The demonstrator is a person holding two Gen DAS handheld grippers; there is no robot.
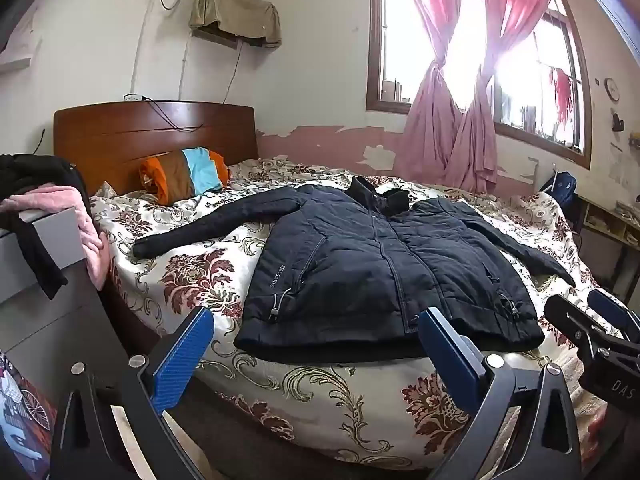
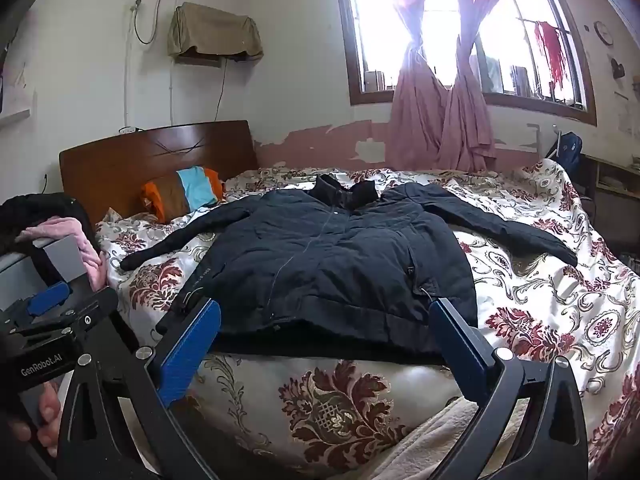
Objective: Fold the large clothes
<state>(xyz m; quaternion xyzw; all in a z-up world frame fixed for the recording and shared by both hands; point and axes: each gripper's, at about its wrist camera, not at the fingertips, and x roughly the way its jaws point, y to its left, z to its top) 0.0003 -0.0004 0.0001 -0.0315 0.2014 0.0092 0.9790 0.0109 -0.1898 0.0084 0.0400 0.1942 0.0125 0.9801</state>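
Observation:
A dark navy padded jacket (image 1: 380,264) lies flat and zipped on the floral bedspread (image 1: 192,276), collar toward the far wall, both sleeves spread out to the sides. It also shows in the right wrist view (image 2: 332,264). My left gripper (image 1: 316,320) is open and empty, held just short of the jacket's hem near the bed's front edge. My right gripper (image 2: 326,312) is open and empty, also in front of the hem. Each gripper shows at the edge of the other's view, the right one (image 1: 600,328) and the left one (image 2: 52,300).
A striped orange, brown and blue pillow (image 1: 184,174) lies by the wooden headboard (image 1: 152,132). A grey cabinet (image 1: 36,248) with pink and black clothes stands left of the bed. Pink curtains (image 1: 452,136) hang at the window. A shelf and blue bag (image 1: 564,188) stand at right.

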